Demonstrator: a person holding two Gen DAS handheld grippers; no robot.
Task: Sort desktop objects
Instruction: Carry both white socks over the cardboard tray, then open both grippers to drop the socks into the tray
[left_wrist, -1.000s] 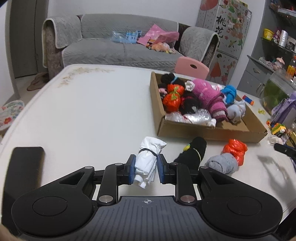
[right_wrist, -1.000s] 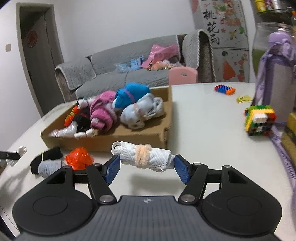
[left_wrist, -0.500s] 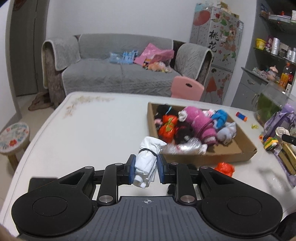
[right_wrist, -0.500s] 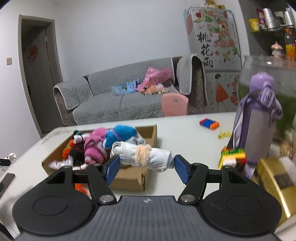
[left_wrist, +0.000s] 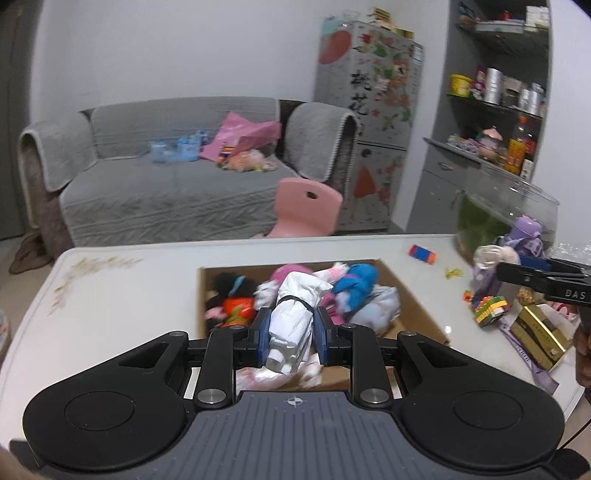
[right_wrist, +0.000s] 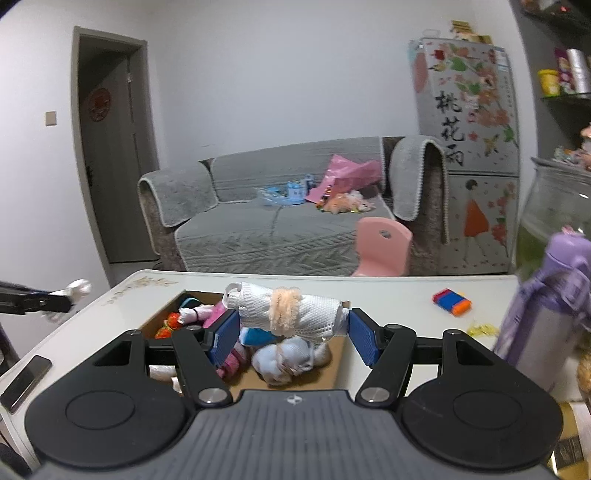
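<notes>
Table (left_wrist: 110, 295) clutter: bottle (right_wrist: 546, 306), box (left_wrist: 417, 310).

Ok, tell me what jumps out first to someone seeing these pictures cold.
Each gripper is clamped on a rolled white bundle: the left gripper holds a white roll tied with a black band upright, the right gripper holds a white knit roll with a fluffy peach band crosswise. Just beyond both sits the cardboard box on the white table, heaped with colourful rolled bundles.
</notes>
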